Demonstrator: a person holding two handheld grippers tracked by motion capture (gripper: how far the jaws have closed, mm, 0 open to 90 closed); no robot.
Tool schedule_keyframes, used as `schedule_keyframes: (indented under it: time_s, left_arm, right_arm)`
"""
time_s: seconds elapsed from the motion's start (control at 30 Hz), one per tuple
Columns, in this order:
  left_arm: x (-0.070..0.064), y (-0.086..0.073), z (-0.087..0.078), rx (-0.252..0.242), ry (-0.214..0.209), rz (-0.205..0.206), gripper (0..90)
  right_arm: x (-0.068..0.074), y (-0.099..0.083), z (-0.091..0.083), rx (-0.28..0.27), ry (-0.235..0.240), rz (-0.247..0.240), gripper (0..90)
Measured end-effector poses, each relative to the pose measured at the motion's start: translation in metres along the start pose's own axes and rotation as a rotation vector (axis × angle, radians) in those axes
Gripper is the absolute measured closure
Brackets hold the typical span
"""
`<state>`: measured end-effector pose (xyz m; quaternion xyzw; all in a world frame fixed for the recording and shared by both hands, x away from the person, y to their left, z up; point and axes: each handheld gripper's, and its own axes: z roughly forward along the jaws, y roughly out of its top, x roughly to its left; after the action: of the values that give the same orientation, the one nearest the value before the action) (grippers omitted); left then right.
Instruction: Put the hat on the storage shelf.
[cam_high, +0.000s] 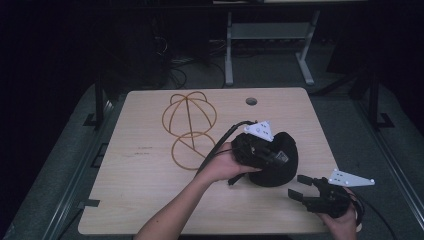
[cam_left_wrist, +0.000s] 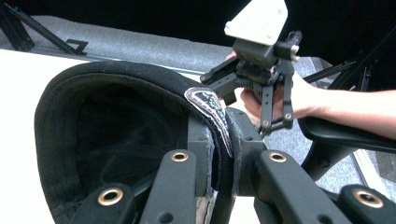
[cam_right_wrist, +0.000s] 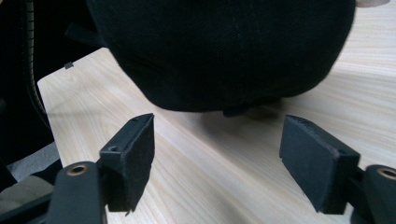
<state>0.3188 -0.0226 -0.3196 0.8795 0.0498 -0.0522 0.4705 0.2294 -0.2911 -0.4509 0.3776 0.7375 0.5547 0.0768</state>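
A black cap (cam_high: 284, 167) lies on the wooden table (cam_high: 140, 190), right of centre. My left gripper (cam_high: 276, 157) is shut on the cap's rim. In the left gripper view the jaws (cam_left_wrist: 224, 161) pinch the rim beside a sewn label, and the hollow inside of the cap (cam_left_wrist: 116, 121) faces the camera. My right gripper (cam_high: 298, 186) is held open near the table's front right corner, just short of the cap. In the right gripper view its pads (cam_right_wrist: 133, 154) stand wide apart above the tabletop, with the cap's crown (cam_right_wrist: 224, 51) close ahead. The right gripper (cam_left_wrist: 250, 105) also shows beyond the cap.
A gold wire hat frame (cam_high: 190, 125) lies on the table's back left of centre. A round cable hole (cam_high: 251, 101) sits near the far edge. The left gripper's cable (cam_high: 222, 140) trails across the middle. Grey desk legs (cam_high: 230, 50) stand on the floor beyond.
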Motion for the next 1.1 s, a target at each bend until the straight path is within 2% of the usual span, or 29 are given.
schedule_keyframes:
  time_s: [0.17, 0.3, 0.33, 0.37, 0.47, 0.5, 0.53, 0.6, 0.73, 0.87, 0.97, 1.1]
  left_arm:
    - [-0.007, 0.008, 0.001, -0.021, -0.033, 0.01, 81.0]
    - [-0.014, 0.014, 0.004, -0.027, -0.065, 0.032, 81.0]
    - [-0.018, 0.016, 0.006, -0.029, -0.082, 0.039, 81.2]
    - [-0.018, 0.016, 0.006, -0.029, -0.082, 0.039, 81.2]
    - [-0.021, 0.017, 0.008, -0.026, -0.099, 0.051, 81.3]
    - [-0.022, 0.017, 0.009, -0.037, -0.11, 0.048, 81.3]
    - [-0.022, 0.017, 0.009, -0.037, -0.11, 0.048, 81.3]
    - [-0.023, 0.017, 0.008, -0.042, -0.117, 0.047, 81.3]
    - [-0.022, 0.016, 0.004, -0.037, -0.091, 0.053, 81.1]
    - [-0.019, 0.007, -0.004, -0.03, -0.033, 0.05, 79.7]
    - [-0.018, 0.001, -0.006, -0.029, -0.022, 0.044, 77.5]
    - [-0.018, -0.01, -0.008, -0.012, 0.007, 0.041, 74.5]
  right_arm:
    - [0.004, 0.004, 0.001, -0.031, -0.008, -0.014, 23.6]
    - [0.004, 0.006, 0.001, -0.061, -0.004, 0.005, 23.0]
    - [0.004, 0.006, 0.0, -0.075, -0.006, 0.0, 26.6]
    - [0.004, 0.006, 0.0, -0.075, -0.006, 0.0, 26.6]
    - [0.005, 0.006, -0.003, -0.088, 0.009, -0.004, 41.2]
    - [0.004, 0.008, -0.005, -0.09, 0.026, 0.001, 51.9]
    - [0.004, 0.008, -0.005, -0.09, 0.026, 0.001, 51.9]
    - [0.003, 0.009, -0.007, -0.094, 0.043, 0.005, 62.5]
    - [0.007, 0.014, -0.01, -0.075, 0.024, -0.004, 71.2]
    - [0.007, 0.016, -0.014, -0.081, 0.007, -0.002, 73.9]
    - [0.006, 0.018, -0.017, -0.09, 0.013, 0.003, 74.8]
    - [0.006, 0.019, -0.019, -0.081, -0.01, -0.003, 75.5]
